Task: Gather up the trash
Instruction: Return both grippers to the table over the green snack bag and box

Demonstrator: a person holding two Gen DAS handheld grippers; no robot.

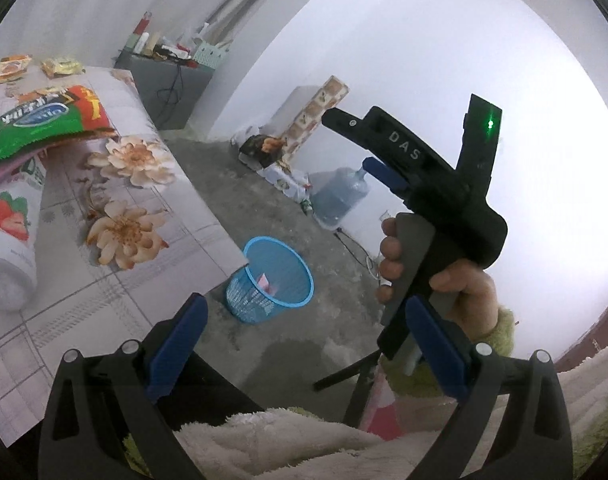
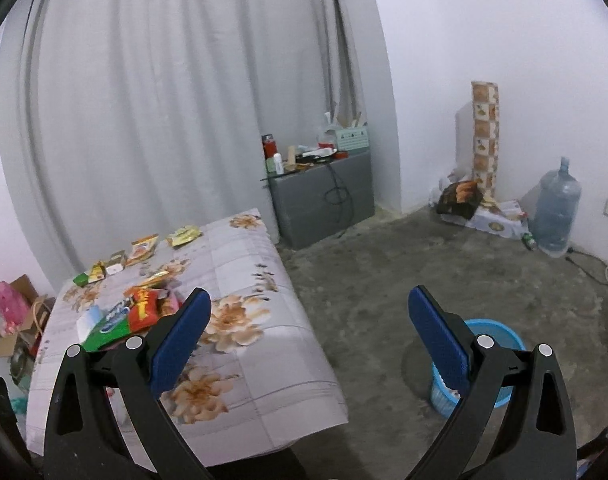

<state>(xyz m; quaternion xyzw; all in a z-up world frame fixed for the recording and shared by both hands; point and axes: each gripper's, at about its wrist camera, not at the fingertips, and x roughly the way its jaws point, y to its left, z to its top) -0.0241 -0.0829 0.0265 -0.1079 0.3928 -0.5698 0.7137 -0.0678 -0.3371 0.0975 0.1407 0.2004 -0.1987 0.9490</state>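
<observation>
We hold both grippers, left & right, fingers wide apart, empty. Snack wrappers lie on the floral desk; blue bin on floor beside it.

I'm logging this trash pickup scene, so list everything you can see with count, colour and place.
table: one, grey floral cloth, left of the floor
snack wrappers: several, red, green, yellow, spread over the table's far half
wastebasket: one, blue, on the floor by the table corner, a scrap inside
water jug: one, pale blue, by the right wall
cabinet: one, grey, cluttered top, beside the curtain
patterned roll: one, orange-white, upright in the corner
left gripper: open, empty
right gripper: open, empty
hand: one, gripping the right gripper's handle
</observation>
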